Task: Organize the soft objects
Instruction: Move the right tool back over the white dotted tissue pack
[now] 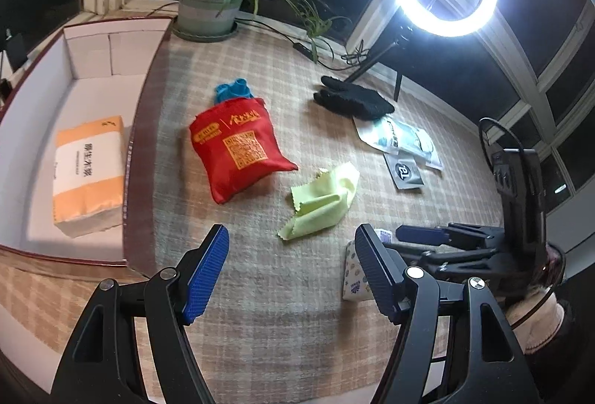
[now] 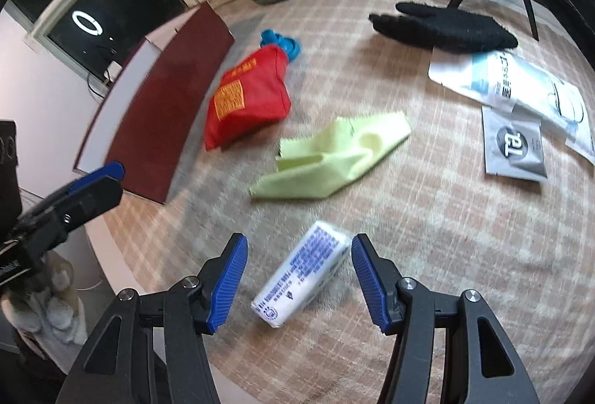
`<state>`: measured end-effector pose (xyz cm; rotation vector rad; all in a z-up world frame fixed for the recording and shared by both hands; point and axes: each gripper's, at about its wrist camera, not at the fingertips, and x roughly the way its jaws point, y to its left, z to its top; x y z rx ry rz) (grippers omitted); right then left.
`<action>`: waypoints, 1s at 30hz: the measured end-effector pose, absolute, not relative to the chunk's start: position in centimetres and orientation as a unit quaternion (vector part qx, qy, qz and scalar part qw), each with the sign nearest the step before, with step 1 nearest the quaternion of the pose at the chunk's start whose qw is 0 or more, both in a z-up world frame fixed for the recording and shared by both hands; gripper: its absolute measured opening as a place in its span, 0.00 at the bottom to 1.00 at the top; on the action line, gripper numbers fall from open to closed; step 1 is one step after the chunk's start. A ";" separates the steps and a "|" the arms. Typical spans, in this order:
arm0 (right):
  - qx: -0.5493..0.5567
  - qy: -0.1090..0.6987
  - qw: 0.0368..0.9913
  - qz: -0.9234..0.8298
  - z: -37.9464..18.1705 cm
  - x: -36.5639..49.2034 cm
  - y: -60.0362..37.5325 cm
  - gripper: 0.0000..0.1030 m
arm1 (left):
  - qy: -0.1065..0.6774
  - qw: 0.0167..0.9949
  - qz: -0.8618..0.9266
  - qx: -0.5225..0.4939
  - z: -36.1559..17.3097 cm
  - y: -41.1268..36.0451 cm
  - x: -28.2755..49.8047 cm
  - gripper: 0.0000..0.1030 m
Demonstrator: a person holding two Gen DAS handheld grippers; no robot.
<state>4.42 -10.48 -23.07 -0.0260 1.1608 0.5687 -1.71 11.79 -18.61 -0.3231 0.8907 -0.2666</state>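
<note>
The right gripper (image 2: pixel 299 283) hangs over the checked cloth (image 2: pixel 427 236) with its jaws partly open around a small white tissue pack (image 2: pixel 303 279), which lies between the blue pads and, as far as the blurred view shows, touches neither. From that pack the pale green cloth (image 2: pixel 331 155) lies at twelve o'clock, the red bag (image 2: pixel 249 103) at eleven, and the black glove (image 2: pixel 442 25) at one. The left gripper (image 1: pixel 292 274) stands wide open and empty, with the white box (image 1: pixel 93 77) holding an orange tissue pack (image 1: pixel 89 173) at ten o'clock from it.
</note>
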 end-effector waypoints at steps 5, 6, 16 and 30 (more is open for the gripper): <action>-0.032 0.538 0.805 0.248 -24.1 3.8 -10.0 0.53 | 0.437 0.877 -0.139 -0.146 -19.2 11.2 -1.4 0.67; -0.038 0.538 0.806 0.244 -24.3 3.6 -10.1 0.53 | 0.439 0.876 -0.142 -0.144 -19.4 11.1 -1.3 0.67; -0.011 0.545 0.814 0.201 -25.1 3.2 -13.3 0.52 | 0.452 0.866 -0.183 -0.109 -20.0 9.1 0.3 0.67; 0.070 0.532 0.828 0.163 -26.2 0.1 -14.9 0.53 | 0.468 0.854 -0.227 0.001 -23.0 4.2 4.7 0.67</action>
